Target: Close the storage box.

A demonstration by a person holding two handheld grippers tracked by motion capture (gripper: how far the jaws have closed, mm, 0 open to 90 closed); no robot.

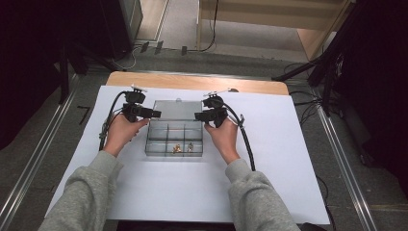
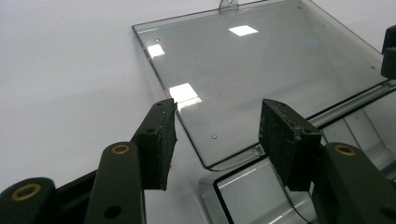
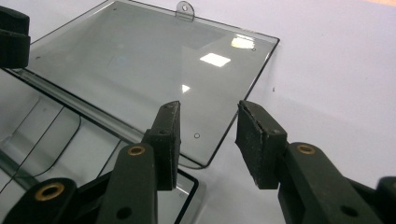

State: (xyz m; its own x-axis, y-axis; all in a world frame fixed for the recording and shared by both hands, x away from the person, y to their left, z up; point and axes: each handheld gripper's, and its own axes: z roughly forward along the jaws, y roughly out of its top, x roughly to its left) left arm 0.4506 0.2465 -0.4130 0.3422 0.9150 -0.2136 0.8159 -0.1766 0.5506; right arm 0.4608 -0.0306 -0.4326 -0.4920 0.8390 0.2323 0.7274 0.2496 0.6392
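Grey sleeves (image 1: 82,192), clear plastic compartment box (image 1: 174,139), flat glossy lid (image 2: 261,70) open

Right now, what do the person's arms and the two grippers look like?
Both forearms wear loose grey sleeves. The left gripper and right gripper are black, each trailing a black cable. Their jaws are flat black bars with brass-coloured rivets and rough dark pads.

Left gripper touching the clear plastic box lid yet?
Apart. Left gripper view: left gripper stands open astride the clear plastic lid's edge, gaps beside both pads.
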